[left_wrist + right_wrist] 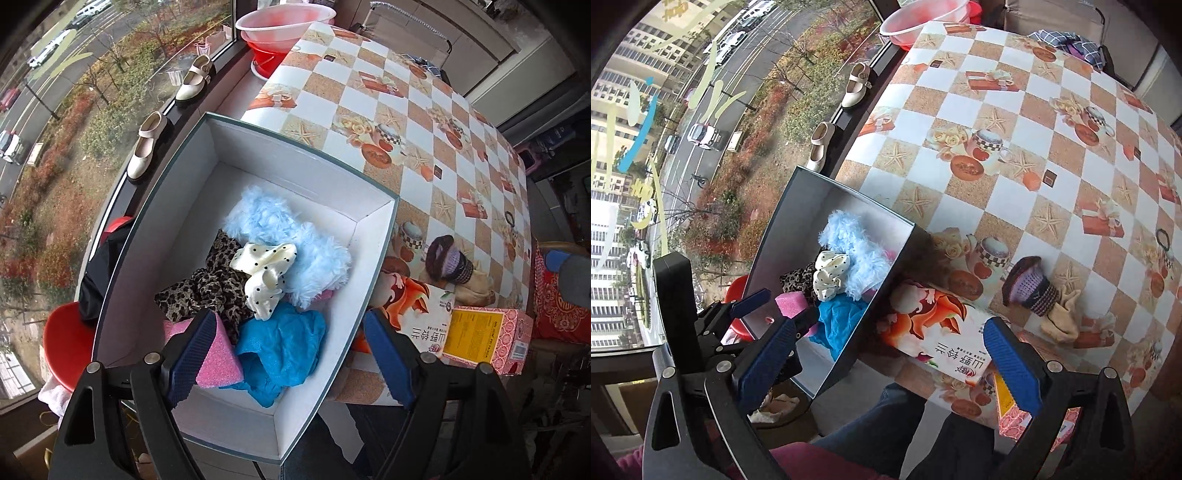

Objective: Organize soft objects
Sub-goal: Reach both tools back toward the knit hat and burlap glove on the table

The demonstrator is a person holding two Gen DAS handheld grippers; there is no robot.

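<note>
Pale-blue fluffy fabric lies in the white-lined cardboard box at the tabletop edge, piled with a polka-dot cream cloth, a leopard-print scarf, a turquoise cloth and a pink sponge. The left hand-held gripper hangs over the box, jaws spread, nothing between them. The right hand-held gripper is spread wide too — empty. A purple knitted piece and a beige cloth lie outside on the tabletop.
</note>
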